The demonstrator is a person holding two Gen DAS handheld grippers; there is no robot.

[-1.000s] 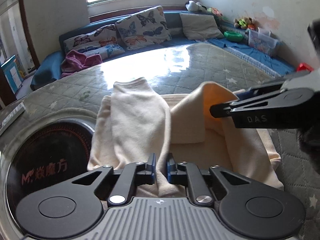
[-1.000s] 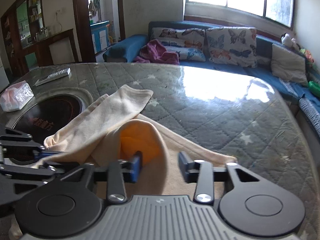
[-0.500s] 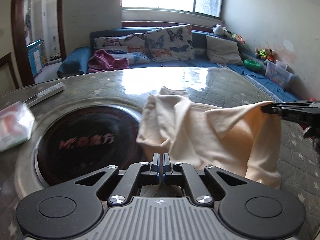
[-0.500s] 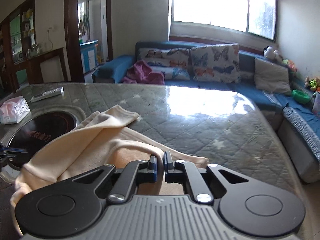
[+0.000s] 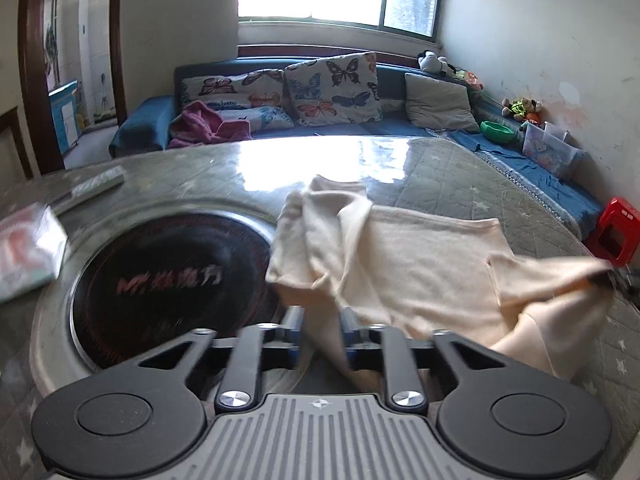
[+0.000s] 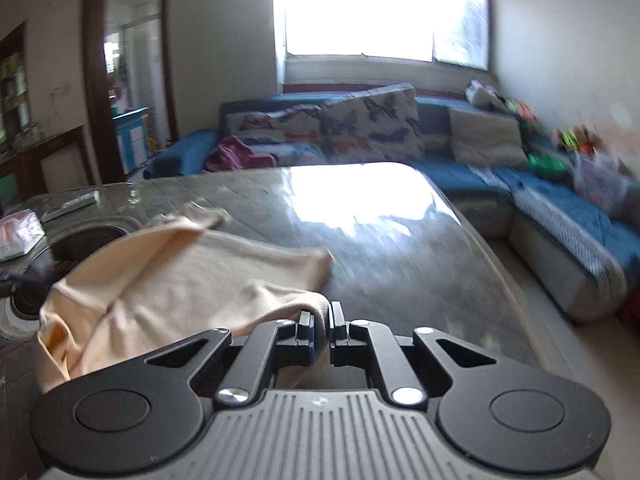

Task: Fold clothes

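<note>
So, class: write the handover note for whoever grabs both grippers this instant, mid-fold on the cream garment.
Left gripper: jaws apart, a strip of the cream garment running between them, not pinched.
Right gripper: shut on a garment edge, holding it raised.
Garment: partly lifted, its far end lies on the quilted table beside the round black cooktop.
Done: both sleeves look folded in.
Left: probably regrip left, fold it over, flatten.

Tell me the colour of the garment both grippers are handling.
Pale cream, plain with no pattern. The garment shows best in the left wrist view.
</note>
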